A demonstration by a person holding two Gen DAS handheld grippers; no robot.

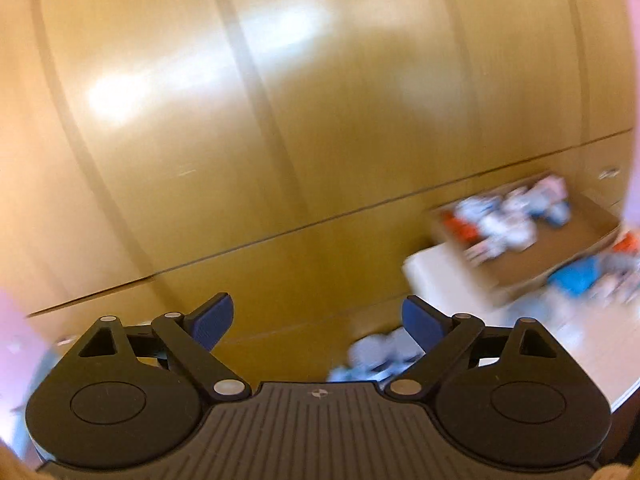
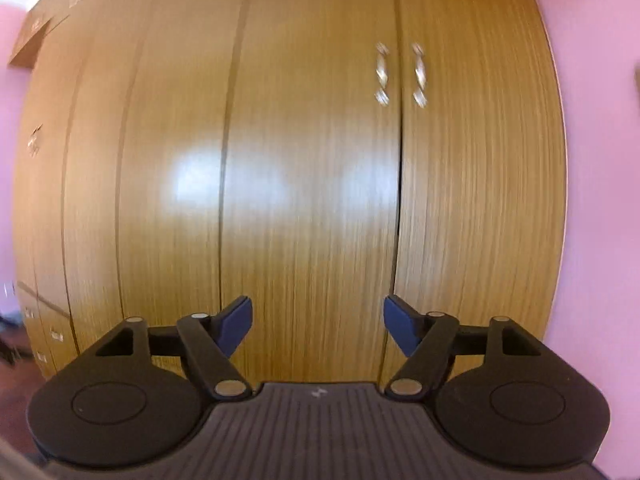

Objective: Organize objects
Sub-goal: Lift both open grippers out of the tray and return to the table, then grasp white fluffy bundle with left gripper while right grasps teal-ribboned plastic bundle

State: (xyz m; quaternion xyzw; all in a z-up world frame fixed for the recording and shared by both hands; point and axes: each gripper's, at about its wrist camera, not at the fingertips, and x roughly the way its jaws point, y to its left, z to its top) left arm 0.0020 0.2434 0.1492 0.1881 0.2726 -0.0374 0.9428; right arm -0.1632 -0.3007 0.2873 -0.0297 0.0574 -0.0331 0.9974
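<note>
Both claws, left gripper [image 1: 318, 322] and right gripper [image 2: 318, 330], are gaping wide and carrying nothing, facing the wooden wardrobe [image 2: 312, 184] (views blurred). The cardboard box [image 1: 556, 248] of jumbled objects is sitting ahead-right of the left claw; reaching while blurred is risking a collision with its wall

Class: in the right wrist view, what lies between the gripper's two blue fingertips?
Nothing: the right gripper is open and empty, only the wooden wardrobe doors showing behind the gap.

My fingers [image 1: 318, 322]: spread wide, nothing between them.
Ahead: blurred wooden wardrobe doors [image 1: 280, 120].
Right: cardboard box [image 1: 560, 248] of blurred items on a white counter [image 1: 436, 280].
</note>
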